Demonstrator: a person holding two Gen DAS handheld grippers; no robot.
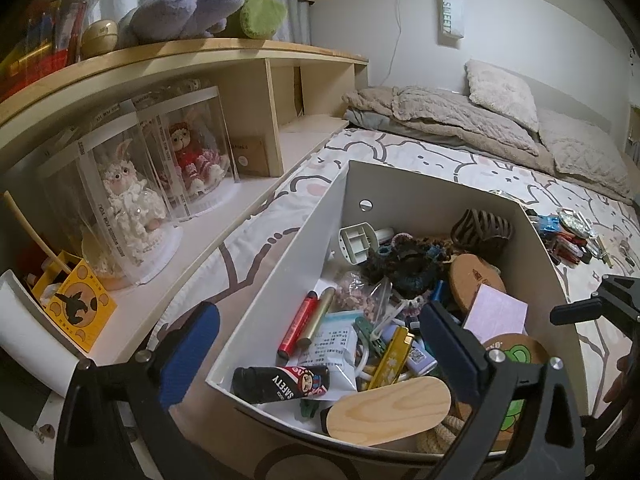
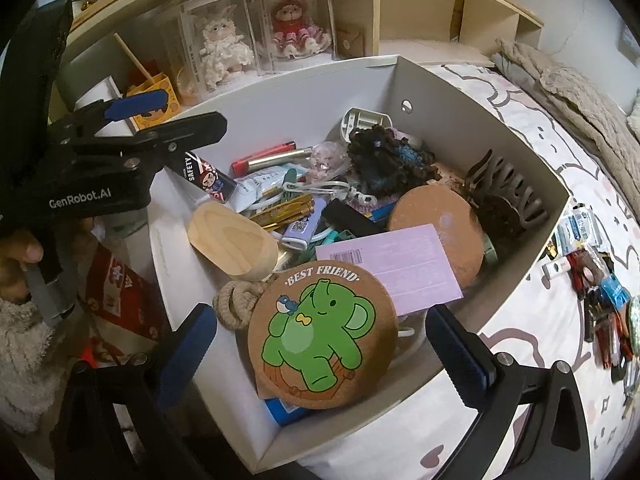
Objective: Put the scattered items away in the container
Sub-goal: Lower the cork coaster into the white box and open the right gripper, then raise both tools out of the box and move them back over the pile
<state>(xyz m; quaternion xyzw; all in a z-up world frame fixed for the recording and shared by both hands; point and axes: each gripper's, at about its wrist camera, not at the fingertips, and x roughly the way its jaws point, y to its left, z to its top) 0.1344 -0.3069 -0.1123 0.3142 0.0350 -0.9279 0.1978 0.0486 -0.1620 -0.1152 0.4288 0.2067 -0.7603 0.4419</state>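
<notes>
A white open-topped container [image 2: 500,148] sits on the patterned bedsheet [image 1: 440,160], right beside the wooden shelf unit [image 1: 240,64], and it is already crowded. On top near the front lies a round cork coaster [image 2: 324,332] printed with a green elephant and the words BEST FRIEND, overlapping a pale purple card [image 2: 392,264]. A second plain cork coaster [image 2: 436,224] lies behind that, touching a brown claw hair clip [image 2: 508,196] propped against the far wall. An oval wooden piece [image 2: 232,240] rests at the near-left wall, with a black SAFETY-labelled can [image 1: 280,384] alongside, and a red tube [image 1: 298,328] and a gold tube [image 1: 318,316] lying side by side. A dark crocheted bundle [image 2: 388,160] fills the back.

The left gripper [image 1: 320,344] hovers over the container's near corner, its 2 blue-padded fingers [image 1: 188,352] spread wide with nothing between them; 1 finger hangs outside the wall, the other above the contents. The right gripper [image 2: 316,348] is poised over the elephant coaster, fingers [image 2: 184,356] likewise spread apart and empty.

A small heap of scattered items [image 2: 600,292] still lies on the sheet just right of the container. 2 dolls in clear cases [image 1: 160,184] stand on the shelf.
</notes>
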